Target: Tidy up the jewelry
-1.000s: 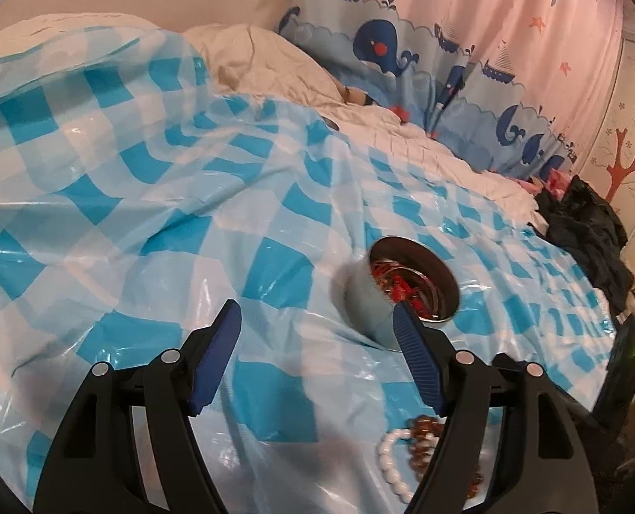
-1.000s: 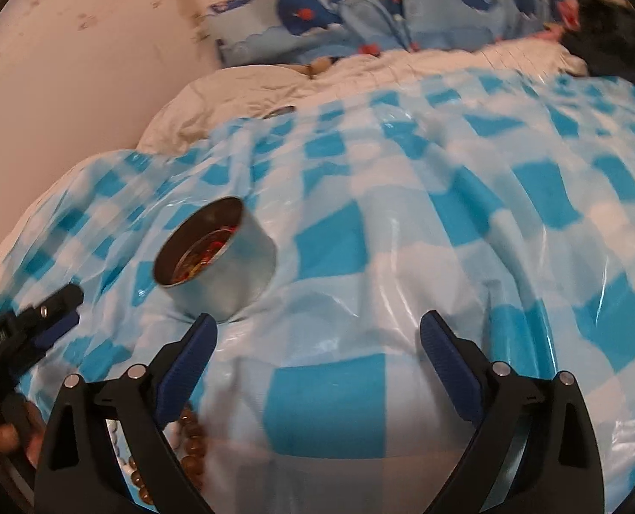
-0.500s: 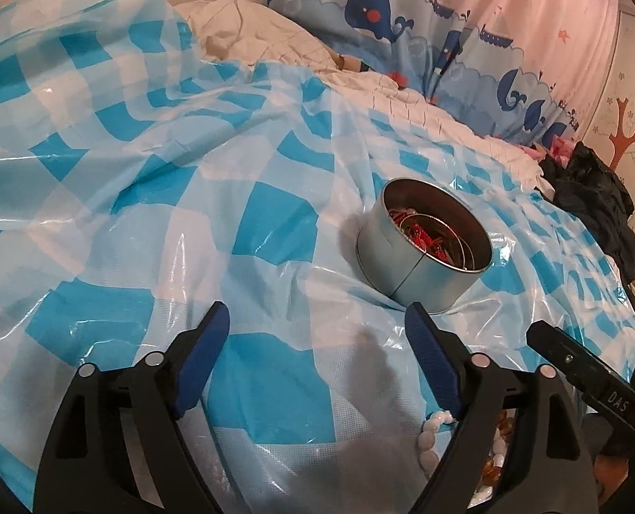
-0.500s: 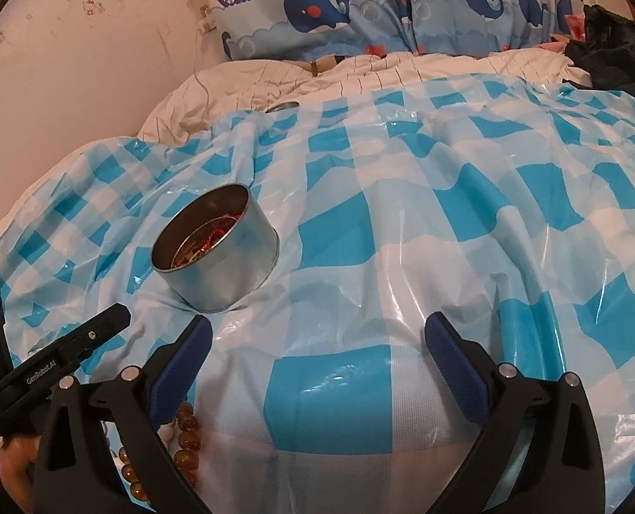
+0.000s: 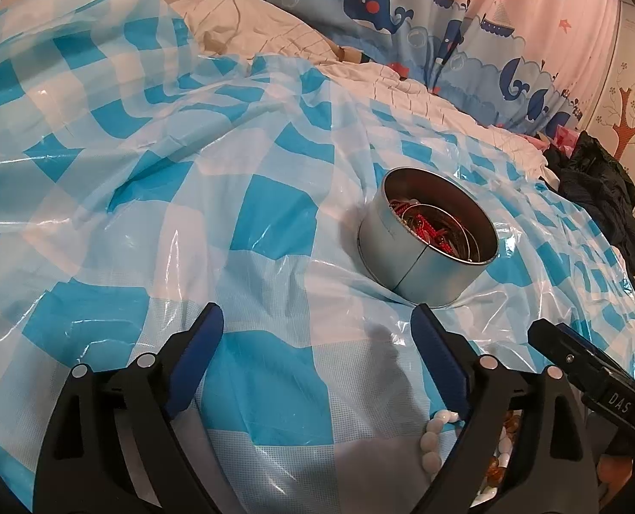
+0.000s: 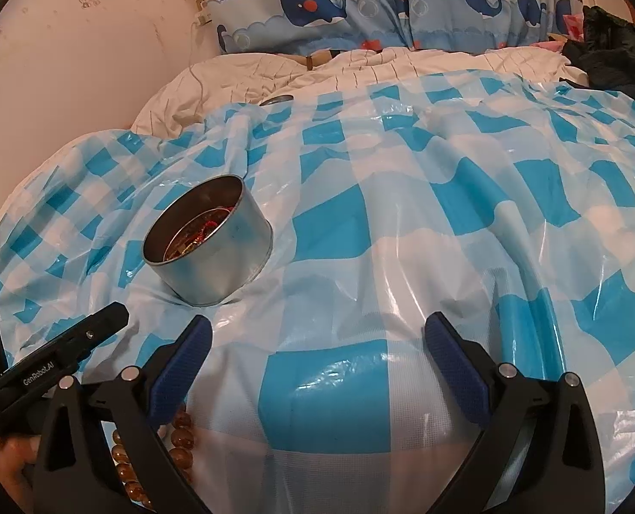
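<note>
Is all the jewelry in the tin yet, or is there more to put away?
Not yet. The round tin already holds some red and gold pieces. Nothing is in hand: the left gripper and right gripper are both open. A white bead string and amber beads lie on the checked sheet.

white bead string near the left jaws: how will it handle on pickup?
Probably floppy: the white bead string lies in a loose curve on the plastic sheet. The round, glossy beads may slip from a pinch. It lies beside amber beads, so those could snag and drag along.
</note>
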